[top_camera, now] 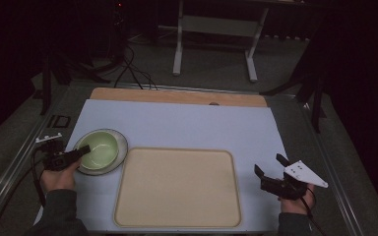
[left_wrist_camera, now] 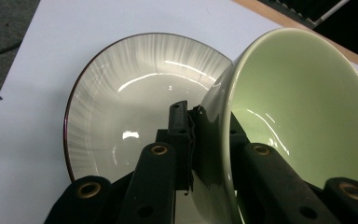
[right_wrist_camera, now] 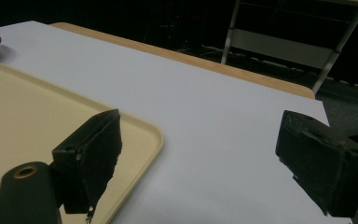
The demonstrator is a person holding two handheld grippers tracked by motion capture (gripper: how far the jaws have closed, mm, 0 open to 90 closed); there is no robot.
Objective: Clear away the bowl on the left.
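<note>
1. Left gripper has its jaws closed on the near wall of the green bowl, one jaw outside the rim and one inside; in the left gripper view the bowl stands tilted, its rim pinched between the pads.
2. Directly under and beyond those jaws lies the ribbed white plate with a dark edge, on which the bowl sits; the plate rings the bowl on all sides.
3. Just to the left gripper's right, the plate's rim comes close to the corner of the beige tray; whether they touch cannot be told.
4. Right gripper rests wide open and holds nothing, off the tray's right edge.
5. Ahead of the right gripper's jaws, the tray's raised rim is near one jaw, and bare white mat stretches beyond.
6. Farther on, the mat ends at a wooden table edge, with open room between it and both grippers.
7. Left of the left gripper, the mat's side edge is near.
</note>
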